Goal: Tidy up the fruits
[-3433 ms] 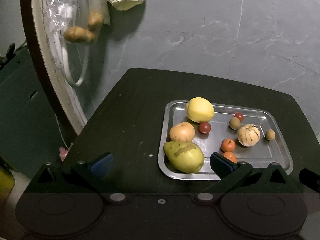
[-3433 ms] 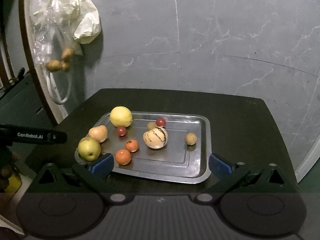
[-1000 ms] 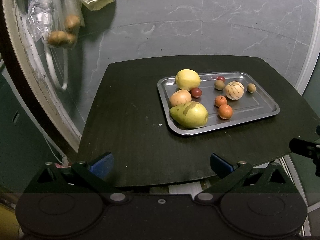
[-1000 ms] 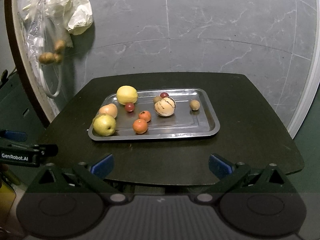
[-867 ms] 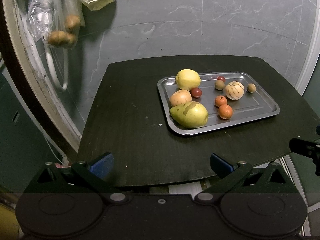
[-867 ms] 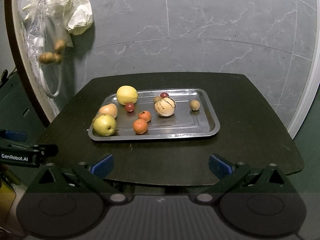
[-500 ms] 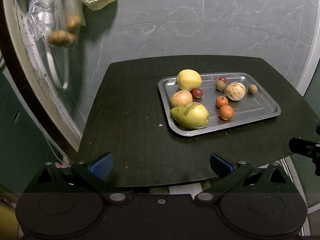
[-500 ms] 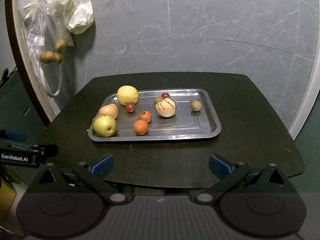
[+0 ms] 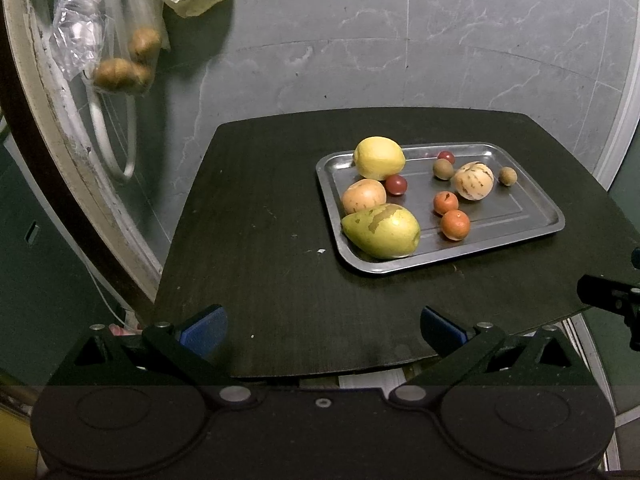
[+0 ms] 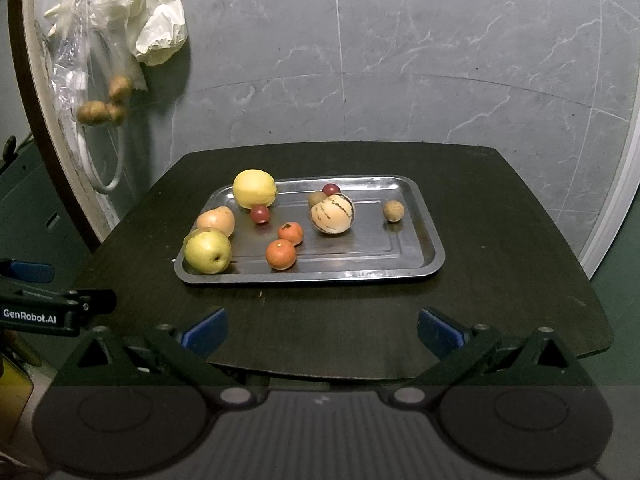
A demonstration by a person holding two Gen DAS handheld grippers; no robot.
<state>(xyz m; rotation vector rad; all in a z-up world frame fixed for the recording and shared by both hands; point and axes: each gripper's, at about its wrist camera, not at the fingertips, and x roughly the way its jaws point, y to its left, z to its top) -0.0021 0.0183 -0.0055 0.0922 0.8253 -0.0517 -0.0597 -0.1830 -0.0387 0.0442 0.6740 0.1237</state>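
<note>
A steel tray (image 9: 532, 236) (image 10: 424, 240) lies on a dark table (image 9: 260, 240) (image 10: 500, 240) and holds several fruits: a green pear (image 9: 382, 231) (image 10: 208, 250), a yellow lemon (image 9: 379, 158) (image 10: 255, 189), a peach-coloured fruit (image 9: 363, 197) (image 10: 216, 221), a striped melon (image 9: 475, 181) (image 10: 332, 213), two small oranges (image 9: 455, 224) (image 10: 281, 254), small red and brown fruits. My left gripper (image 9: 322, 326) hangs open over the table's near edge, empty. My right gripper (image 10: 322, 326) is likewise open and empty, short of the tray.
A clear bag with brown fruits (image 9: 120, 70) (image 10: 102, 106) and a crumpled white bag (image 10: 154, 32) hang at the upper left by a curved white frame. Grey marble floor lies beyond the table. The other gripper's body shows at the edges (image 9: 612, 300) (image 10: 44, 308).
Both grippers pulled back and up from the tray since 3.4 s ago, leaving the whole table in sight. Over the last second they drifted only slightly. The fruits have not moved.
</note>
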